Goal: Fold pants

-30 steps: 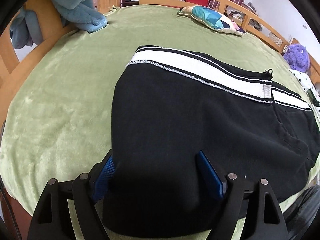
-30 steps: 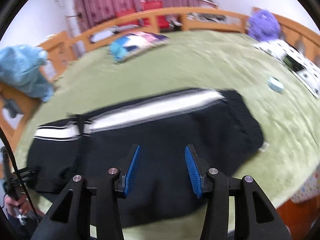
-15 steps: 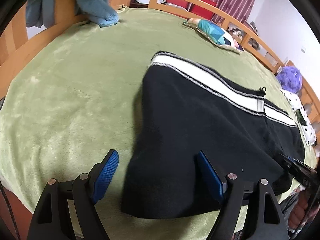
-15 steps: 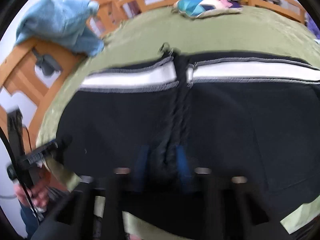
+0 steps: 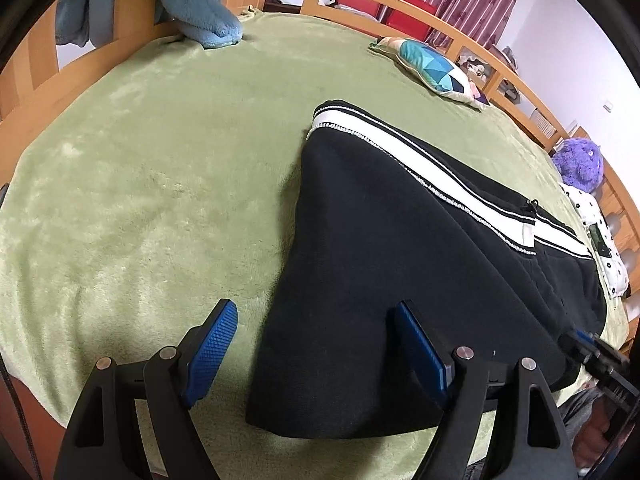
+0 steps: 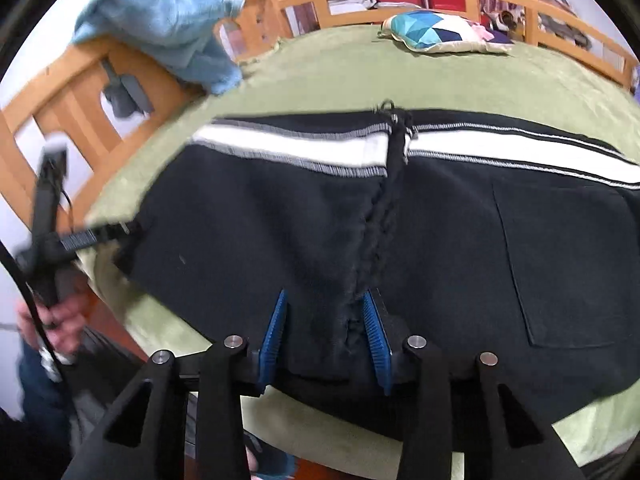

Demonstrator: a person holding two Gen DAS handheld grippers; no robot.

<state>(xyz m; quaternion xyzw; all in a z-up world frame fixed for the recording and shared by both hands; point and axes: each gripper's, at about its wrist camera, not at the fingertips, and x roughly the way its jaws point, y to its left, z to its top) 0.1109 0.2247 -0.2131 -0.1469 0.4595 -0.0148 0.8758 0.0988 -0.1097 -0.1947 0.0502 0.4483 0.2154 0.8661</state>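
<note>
pants [image 5: 400, 240]: black with a white side stripe, lying flat on the green bed [image 5: 140, 180]
left gripper [image 5: 316, 344]: jaws wide apart, nothing pinched; the pants' near corner sits between them, closer to the right pad
right gripper [image 6: 324, 332]: jaws just been opening, still narrow, with the bunched seam at the pants' near edge between them

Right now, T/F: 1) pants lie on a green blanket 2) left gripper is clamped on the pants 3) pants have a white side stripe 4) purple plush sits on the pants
1) True: the black pants lie on the green blanket.
2) False: the left gripper is open, its pads apart over the near edge.
3) True: the white stripe runs along the far edge.
4) False: the purple plush sits beyond the pants by the wooden rail.
</note>
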